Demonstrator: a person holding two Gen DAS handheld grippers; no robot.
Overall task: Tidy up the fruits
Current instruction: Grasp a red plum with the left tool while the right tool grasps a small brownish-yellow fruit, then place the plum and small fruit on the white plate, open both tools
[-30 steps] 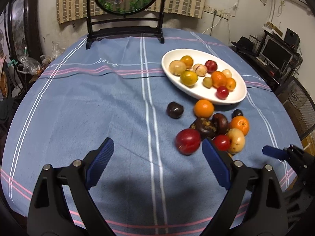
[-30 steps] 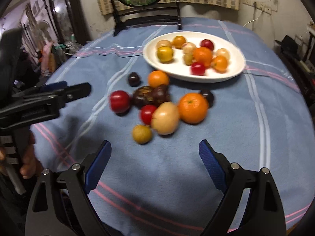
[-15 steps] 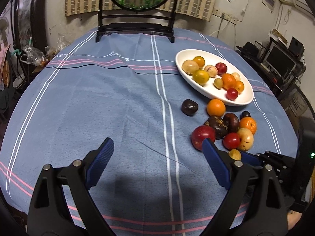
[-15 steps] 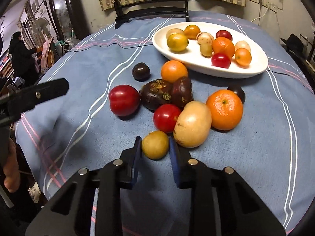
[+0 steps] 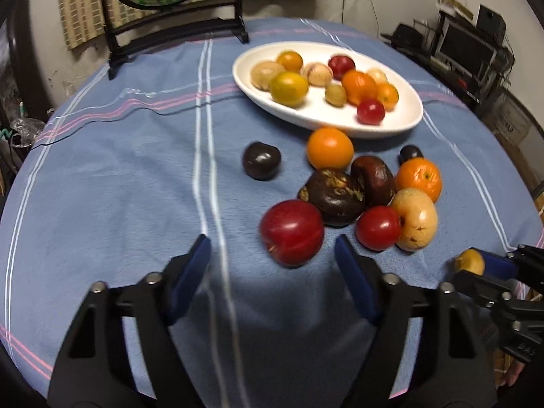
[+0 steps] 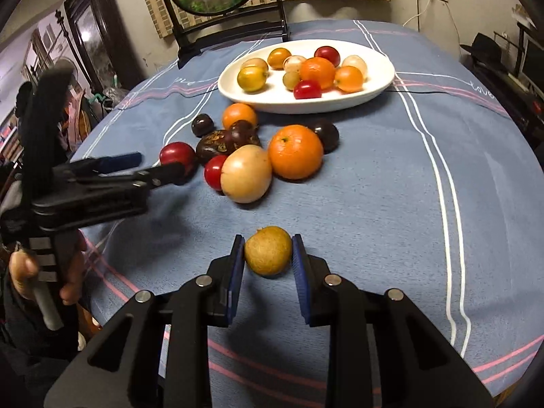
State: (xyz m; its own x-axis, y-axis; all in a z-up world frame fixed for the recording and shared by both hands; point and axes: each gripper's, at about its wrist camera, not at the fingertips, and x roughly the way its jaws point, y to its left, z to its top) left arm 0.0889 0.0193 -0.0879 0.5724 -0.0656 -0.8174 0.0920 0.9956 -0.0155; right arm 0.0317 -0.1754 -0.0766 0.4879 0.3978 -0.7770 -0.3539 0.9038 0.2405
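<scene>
My right gripper [image 6: 268,255] is shut on a small yellow-brown fruit [image 6: 268,254] and holds it above the blue cloth, pulled back from the fruit pile. The same fruit shows in the left wrist view [image 5: 470,261]. My left gripper [image 5: 272,258] is open and empty, just short of a red plum [image 5: 291,232]. A loose pile lies in front of a white oval plate [image 5: 401,125]: two oranges [image 5: 329,148], dark brown fruits [image 5: 335,196], a red tomato [image 5: 378,227] and a tan fruit [image 5: 415,219]. The plate [image 6: 374,91] holds several fruits.
A dark round fruit [image 5: 261,160] lies apart to the left of the pile. A black-framed screen stand [image 5: 173,37] stands at the table's far edge. The round table's edge curves close on the right, with electronics [image 5: 469,47] beyond.
My right gripper has lifted the small yellow-brown fruit out of the pile and drawn it back. My left gripper has moved forward and right, close to the red plum.
</scene>
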